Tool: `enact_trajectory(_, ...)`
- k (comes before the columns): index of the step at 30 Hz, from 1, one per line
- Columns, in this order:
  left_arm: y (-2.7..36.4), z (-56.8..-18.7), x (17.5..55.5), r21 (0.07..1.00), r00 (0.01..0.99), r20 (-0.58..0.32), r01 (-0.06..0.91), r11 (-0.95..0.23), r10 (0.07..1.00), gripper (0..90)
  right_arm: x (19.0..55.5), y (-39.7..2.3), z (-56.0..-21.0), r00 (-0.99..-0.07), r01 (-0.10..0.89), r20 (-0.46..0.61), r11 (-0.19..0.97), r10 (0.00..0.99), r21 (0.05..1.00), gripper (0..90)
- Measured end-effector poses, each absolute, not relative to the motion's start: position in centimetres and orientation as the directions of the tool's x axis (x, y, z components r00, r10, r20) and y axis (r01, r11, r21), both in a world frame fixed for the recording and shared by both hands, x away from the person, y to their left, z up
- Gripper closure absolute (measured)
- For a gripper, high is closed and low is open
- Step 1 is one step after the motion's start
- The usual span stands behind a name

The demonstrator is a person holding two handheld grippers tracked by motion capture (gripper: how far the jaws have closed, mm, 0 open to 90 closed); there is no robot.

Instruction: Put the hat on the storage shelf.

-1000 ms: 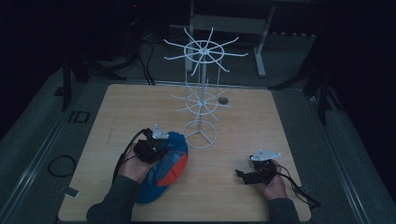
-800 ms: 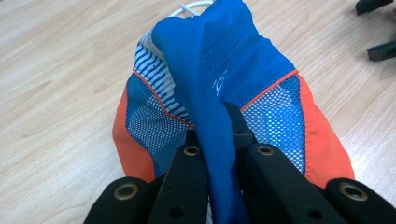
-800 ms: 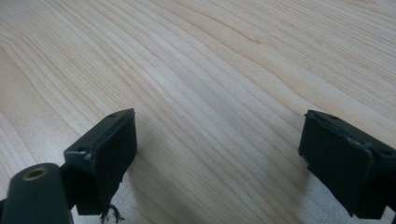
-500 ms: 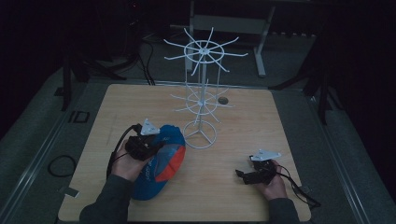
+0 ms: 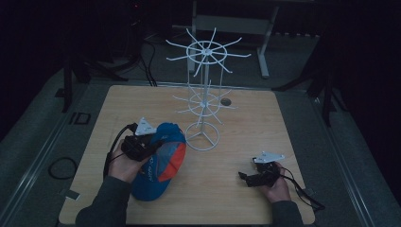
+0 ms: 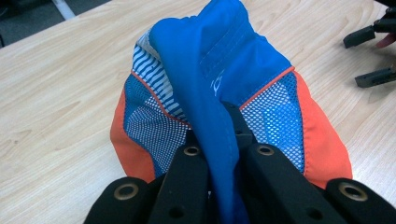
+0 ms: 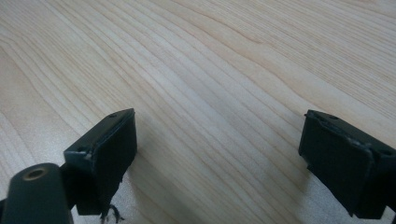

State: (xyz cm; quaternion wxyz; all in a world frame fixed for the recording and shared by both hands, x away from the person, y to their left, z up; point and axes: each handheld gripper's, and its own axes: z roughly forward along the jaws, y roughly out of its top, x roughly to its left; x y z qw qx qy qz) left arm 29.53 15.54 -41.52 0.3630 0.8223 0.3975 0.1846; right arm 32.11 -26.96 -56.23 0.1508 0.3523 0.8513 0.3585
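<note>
— What do we have at the left?
— Our left tool (image 5: pixel 152 146) is clamped on a fold of the blue cap (image 5: pixel 163 163), which lies on the table (image 5: pixel 246 113) just left of the white rack (image 5: pixel 203 101).
— And at the right?
— Our right tool (image 5: pixel 246 178) hangs over bare wood, jaws wide apart, nothing between them.
</note>
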Motion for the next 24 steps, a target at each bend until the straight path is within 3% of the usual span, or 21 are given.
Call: enact_trajectory(24,16.7,-38.7,29.3,0.792,0.607,0.032,0.469,-0.391,0.794,89.9,32.1,-27.0,-56.2,-0.707,0.491,-0.005,0.496,0.707,0.716,11.2)
